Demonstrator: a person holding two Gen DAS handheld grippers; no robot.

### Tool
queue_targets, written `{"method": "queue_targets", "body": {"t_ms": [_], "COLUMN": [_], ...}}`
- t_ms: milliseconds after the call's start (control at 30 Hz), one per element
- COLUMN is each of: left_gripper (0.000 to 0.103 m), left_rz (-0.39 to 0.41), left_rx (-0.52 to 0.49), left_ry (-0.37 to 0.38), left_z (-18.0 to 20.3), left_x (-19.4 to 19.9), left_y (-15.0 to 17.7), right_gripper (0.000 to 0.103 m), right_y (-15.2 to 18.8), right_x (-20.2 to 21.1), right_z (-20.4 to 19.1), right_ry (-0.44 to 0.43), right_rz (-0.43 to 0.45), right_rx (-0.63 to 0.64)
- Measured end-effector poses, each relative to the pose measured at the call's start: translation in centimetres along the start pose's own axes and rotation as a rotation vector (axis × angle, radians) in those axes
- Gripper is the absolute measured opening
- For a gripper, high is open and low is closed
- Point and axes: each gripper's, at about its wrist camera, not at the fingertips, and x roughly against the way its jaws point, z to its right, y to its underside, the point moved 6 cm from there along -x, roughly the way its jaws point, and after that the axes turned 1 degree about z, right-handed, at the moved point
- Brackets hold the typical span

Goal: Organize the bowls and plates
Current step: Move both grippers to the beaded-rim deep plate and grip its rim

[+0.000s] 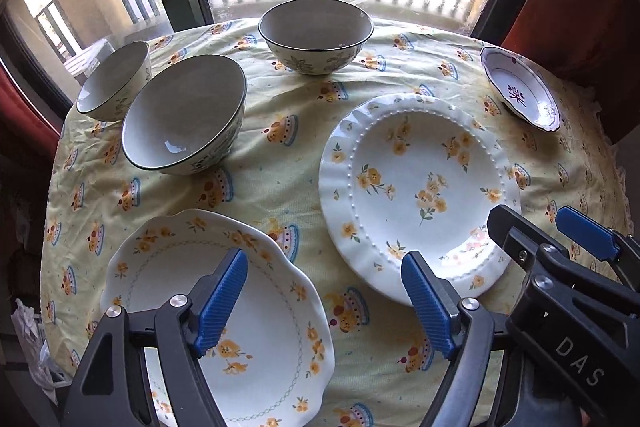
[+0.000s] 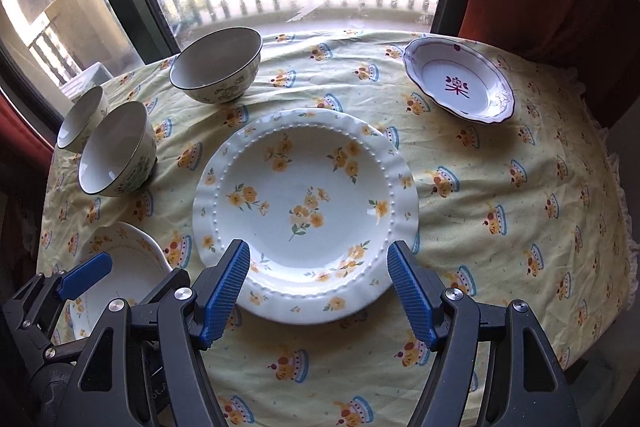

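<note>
Round table under a yellow printed tablecloth, with nothing stacked yet: three grey-lined ceramic bowls, small, medium and large, stand apart along the far left. The large white beaded plate with yellow flowers, the scalloped yellow-flowered plate and the small purple-rimmed dish lie singly. Left gripper and right gripper hover with fingers apart, holding nothing. The sorting appears wholly undone.

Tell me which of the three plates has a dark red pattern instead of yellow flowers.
The small plate at the far right of the table, with a dark rim. The other two plates carry yellow flowers.
</note>
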Motion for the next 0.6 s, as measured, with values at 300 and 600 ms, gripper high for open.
{"method": "queue_targets", "body": {"t_ms": [300,600], "left_gripper": [0.097,0.098], "left_rz": [-0.024,-0.055], "left_rx": [0.035,0.069], "left_ry": [-0.028,-0.059], "left_z": [2.2,3.0], "left_x": [-2.9,-5.9], "left_y": [-2.0,-3.1], "right_gripper": [0.081,0.091], "right_y": [-2.4,-4.0], "right_x": [-2.9,-6.7], "right_z": [2.5,4.1], "right_ry": [-0.027,-0.053], "right_rz": [-0.015,-0.047], "right_rx": [0.054,0.069]}}
